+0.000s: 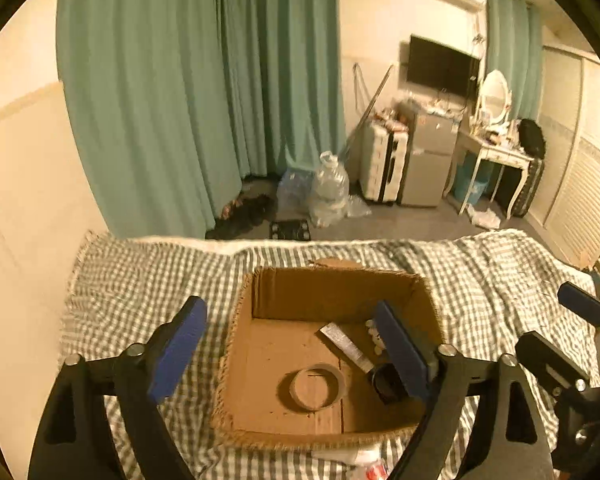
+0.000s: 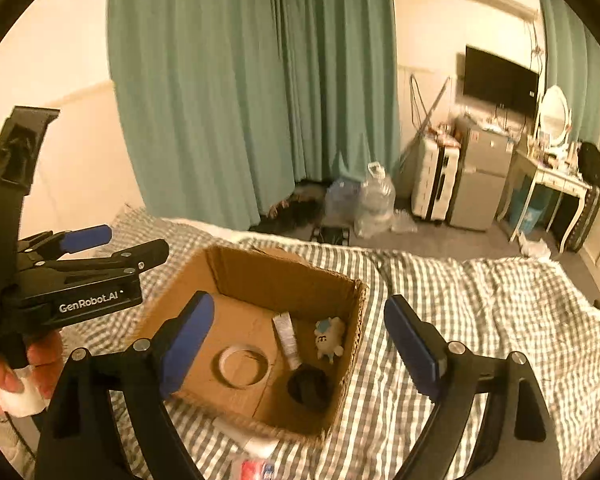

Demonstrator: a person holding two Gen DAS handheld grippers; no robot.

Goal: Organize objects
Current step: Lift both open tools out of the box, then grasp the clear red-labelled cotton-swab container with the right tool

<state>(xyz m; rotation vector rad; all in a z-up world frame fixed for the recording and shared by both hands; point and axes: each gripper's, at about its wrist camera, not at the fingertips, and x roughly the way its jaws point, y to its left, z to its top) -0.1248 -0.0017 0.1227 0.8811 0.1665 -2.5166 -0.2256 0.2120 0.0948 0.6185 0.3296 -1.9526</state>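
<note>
An open cardboard box (image 1: 340, 288) (image 2: 284, 276) sits on the checked bedspread. Inside lie a tape roll (image 1: 318, 386) (image 2: 243, 366), a tube (image 1: 346, 342) (image 2: 287, 338), a black round object (image 1: 386, 384) (image 2: 309, 388) and a small plush toy (image 2: 330, 338). My left gripper (image 1: 294, 346) is open and empty, held above the box; it also shows in the right wrist view (image 2: 128, 244). My right gripper (image 2: 300, 348) is open and empty above the box's right side; part of it shows in the left wrist view (image 1: 580, 304). A white and red packet (image 2: 256, 464) (image 1: 364, 464) lies in front of the box.
The checked bedspread (image 1: 480, 280) (image 2: 480, 300) covers the bed. Beyond its far edge are green curtains (image 1: 200, 100), water bottles (image 1: 328, 188), a suitcase (image 1: 382, 168), a small fridge (image 1: 430, 160) and a dressing table (image 1: 496, 152). A wall is at the left.
</note>
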